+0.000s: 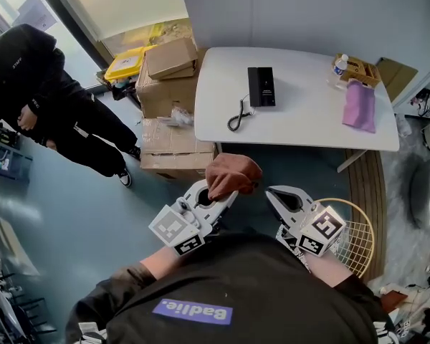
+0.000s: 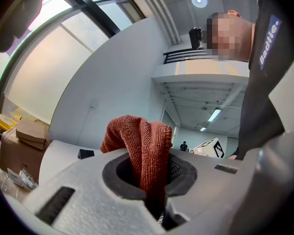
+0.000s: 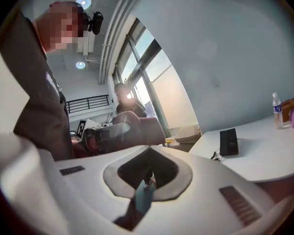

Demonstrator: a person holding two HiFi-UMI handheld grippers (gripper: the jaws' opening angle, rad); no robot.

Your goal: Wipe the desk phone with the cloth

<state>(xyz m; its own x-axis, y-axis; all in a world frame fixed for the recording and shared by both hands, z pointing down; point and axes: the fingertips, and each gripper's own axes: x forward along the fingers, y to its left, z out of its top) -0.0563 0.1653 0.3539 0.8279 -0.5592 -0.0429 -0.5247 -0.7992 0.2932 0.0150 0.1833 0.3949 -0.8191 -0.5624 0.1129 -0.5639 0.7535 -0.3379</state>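
Approach seems the step in hand: the left gripper (image 1: 224, 194) pinches a rust-red terry cloth (image 1: 233, 175), the right gripper (image 1: 274, 191) is pressed together on nothing. The flat black desk phone (image 1: 261, 86) lies on the white rounded table (image 1: 308, 117), well apart; next, the cloth must reach it.

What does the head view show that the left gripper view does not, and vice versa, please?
Only the head view shows the purple cloth and the water bottle. Only the left gripper view shows the ceiling light and the balcony railing. Both show the red-brown cloth clamped in the left gripper, the desk phone on the white table, and the cardboard boxes.
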